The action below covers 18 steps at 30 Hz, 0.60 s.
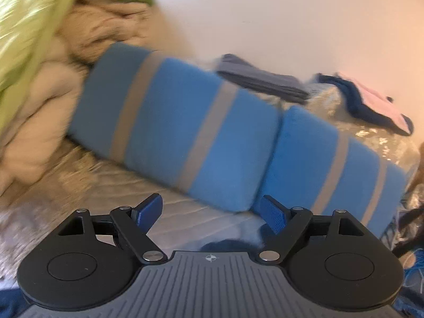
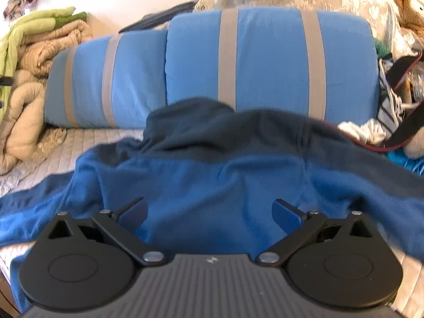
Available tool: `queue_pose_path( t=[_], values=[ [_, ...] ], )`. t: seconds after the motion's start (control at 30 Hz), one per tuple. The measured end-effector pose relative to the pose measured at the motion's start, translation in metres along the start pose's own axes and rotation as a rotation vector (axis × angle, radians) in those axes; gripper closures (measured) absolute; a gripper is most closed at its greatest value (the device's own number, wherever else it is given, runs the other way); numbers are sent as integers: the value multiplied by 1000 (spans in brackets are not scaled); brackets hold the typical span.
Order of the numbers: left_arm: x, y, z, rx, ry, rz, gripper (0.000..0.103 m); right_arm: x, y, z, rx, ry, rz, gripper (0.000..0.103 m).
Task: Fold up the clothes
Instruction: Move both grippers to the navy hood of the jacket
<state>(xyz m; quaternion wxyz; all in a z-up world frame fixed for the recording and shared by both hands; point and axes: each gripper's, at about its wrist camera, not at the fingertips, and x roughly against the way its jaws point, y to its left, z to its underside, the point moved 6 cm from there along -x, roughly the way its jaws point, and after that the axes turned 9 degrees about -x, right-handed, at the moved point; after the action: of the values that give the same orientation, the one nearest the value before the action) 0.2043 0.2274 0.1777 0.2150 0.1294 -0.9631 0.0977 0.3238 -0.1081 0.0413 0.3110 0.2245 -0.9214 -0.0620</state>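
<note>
A blue fleece top [image 2: 206,185] with a darker navy upper part lies spread on the quilted bed cover [image 2: 87,143], its sleeves running out to both sides. My right gripper [image 2: 209,216] hovers open just above its middle, fingers [image 2: 287,216] wide apart with nothing between them. In the left wrist view my left gripper [image 1: 212,213] is also open and empty, held over the bed cover [image 1: 190,222]. Only a dark blue edge of the top [image 1: 228,245] shows just behind its fingers. That view is motion-blurred.
Two blue cushions with grey stripes [image 2: 238,63] stand along the back of the bed. A heap of beige and green blankets [image 2: 34,61] fills the left. Folded clothes [image 1: 265,82] rest on a patterned cover behind the cushions. A plush bear [image 2: 409,10] and loose items crowd the right.
</note>
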Motion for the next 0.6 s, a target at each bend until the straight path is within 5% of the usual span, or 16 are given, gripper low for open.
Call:
queue_pose_path(
  t=[0.2,0.3,0.5,0.6],
  values=[
    [-6,-40,-39,-45,-65,88,22,-8,-36,-58,-9,0,-6,0],
    [-10,-51,-42,-45,-83,119,13,-12,-54,-87,-14,0,-9,0],
    [-84,-72,6,-69,59,129,10,-22,-89,-142,-26,2,-14,0],
    [-133,-80,39,-76,121,127,10,-52,-87,-135,-64,16,-26,0]
  ],
)
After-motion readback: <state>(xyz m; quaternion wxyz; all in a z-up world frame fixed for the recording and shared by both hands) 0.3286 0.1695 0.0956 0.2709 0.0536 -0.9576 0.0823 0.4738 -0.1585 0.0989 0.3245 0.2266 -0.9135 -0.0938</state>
